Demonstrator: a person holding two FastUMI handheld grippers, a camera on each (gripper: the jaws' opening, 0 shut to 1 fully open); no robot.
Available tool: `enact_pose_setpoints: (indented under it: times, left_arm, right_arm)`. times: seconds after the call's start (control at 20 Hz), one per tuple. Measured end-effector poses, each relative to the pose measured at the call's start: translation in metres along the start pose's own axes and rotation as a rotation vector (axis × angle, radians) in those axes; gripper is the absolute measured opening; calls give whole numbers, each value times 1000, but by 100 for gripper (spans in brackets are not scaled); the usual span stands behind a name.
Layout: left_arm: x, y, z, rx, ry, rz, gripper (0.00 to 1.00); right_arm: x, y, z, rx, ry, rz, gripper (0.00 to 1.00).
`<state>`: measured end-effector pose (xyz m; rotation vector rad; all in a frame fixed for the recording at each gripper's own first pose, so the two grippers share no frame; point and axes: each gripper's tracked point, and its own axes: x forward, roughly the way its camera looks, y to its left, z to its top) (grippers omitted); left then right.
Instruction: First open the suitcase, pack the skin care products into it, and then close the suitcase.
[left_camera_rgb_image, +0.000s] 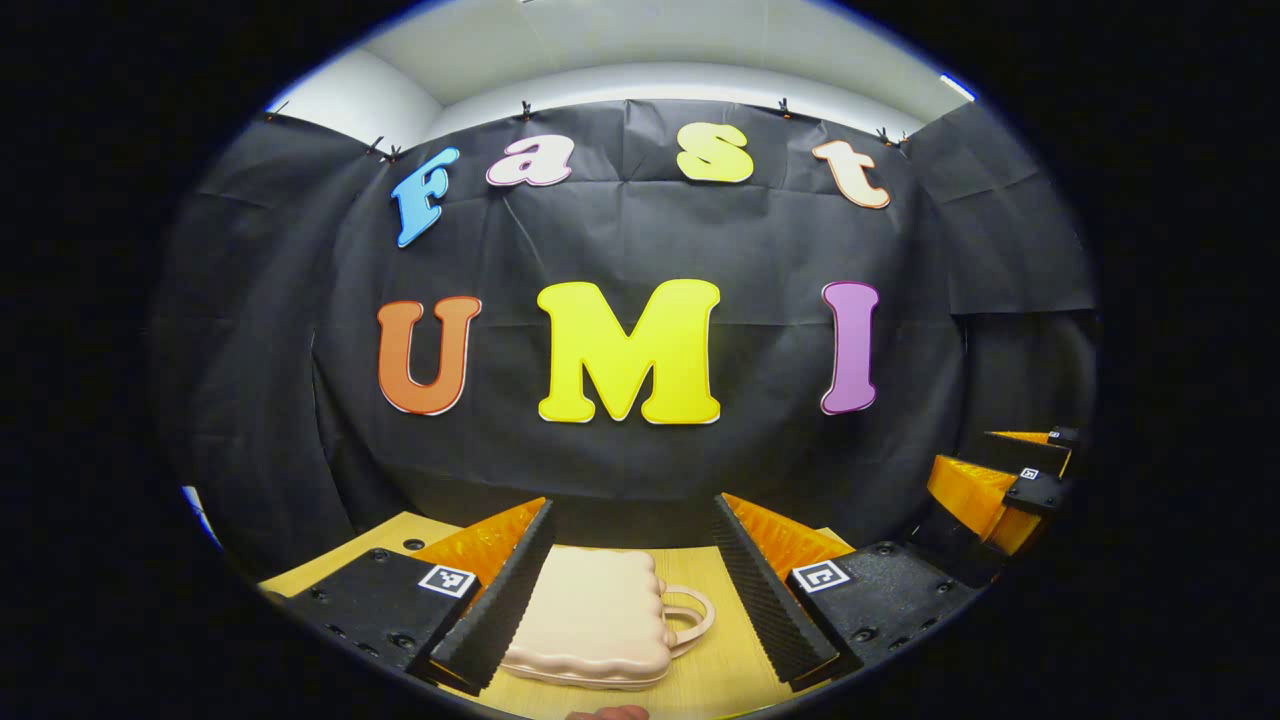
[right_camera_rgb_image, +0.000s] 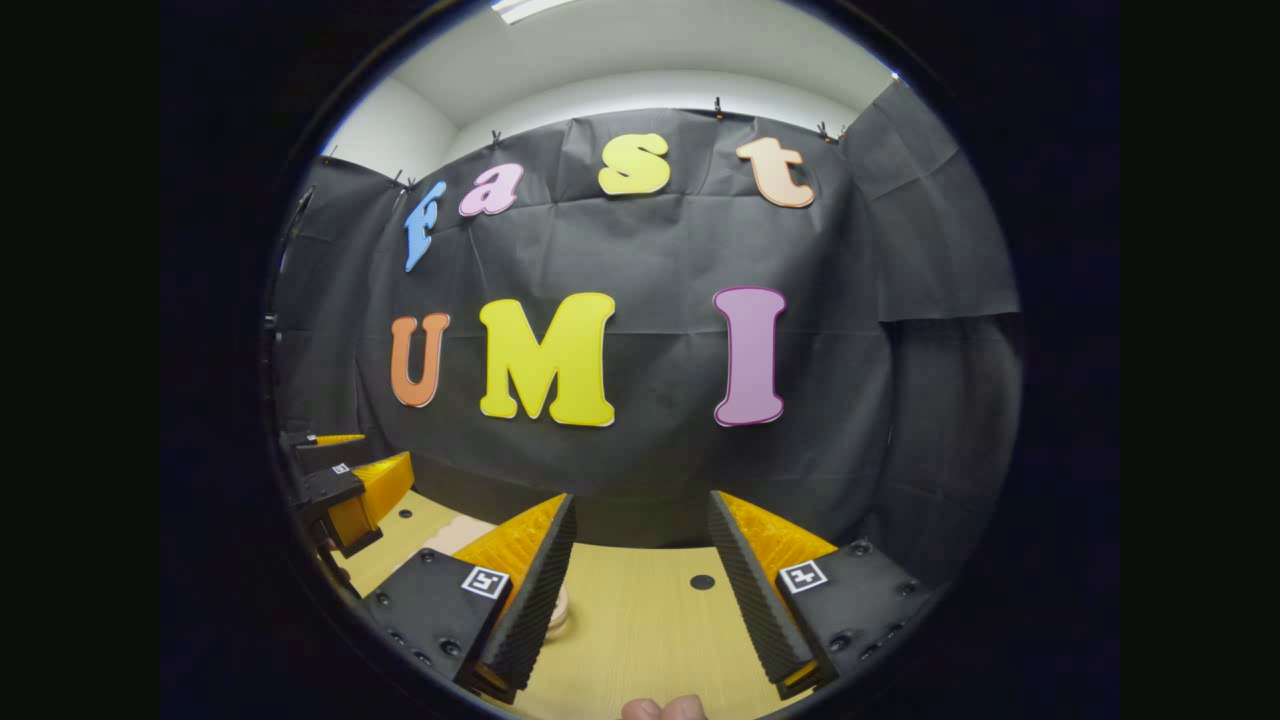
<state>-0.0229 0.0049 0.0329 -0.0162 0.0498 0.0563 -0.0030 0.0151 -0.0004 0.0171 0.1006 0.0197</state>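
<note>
A small cream suitcase (left_camera_rgb_image: 590, 620) with a wavy edge and a loop handle (left_camera_rgb_image: 692, 615) on its right side lies flat and closed on the wooden table (left_camera_rgb_image: 720, 670). My left gripper (left_camera_rgb_image: 632, 590) hovers over it, open, its fingers spread to either side of the case and not touching it. In the right gripper view, my right gripper (right_camera_rgb_image: 640, 585) stands open above bare tabletop (right_camera_rgb_image: 640, 630), with a sliver of the cream suitcase (right_camera_rgb_image: 557, 610) peeking out beside its left finger. The other gripper appears at the right edge of the left gripper view (left_camera_rgb_image: 1010, 490) and at the left edge of the right gripper view (right_camera_rgb_image: 345, 490).
The black cloth wall hangs close behind the table. A small dark hole (right_camera_rgb_image: 702, 581) marks the tabletop between the right gripper's fingers, and another (right_camera_rgb_image: 405, 513) lies farther left. A fingertip (right_camera_rgb_image: 662, 708) shows at the bottom edge.
</note>
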Motion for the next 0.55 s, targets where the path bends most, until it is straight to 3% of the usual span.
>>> enact_pose_setpoints:
  times: [0.55]
  left_arm:
    - [0,-1,0,4,17,0,99]
  right_arm:
    - [4,-5,-2,-2,17,-13,79]
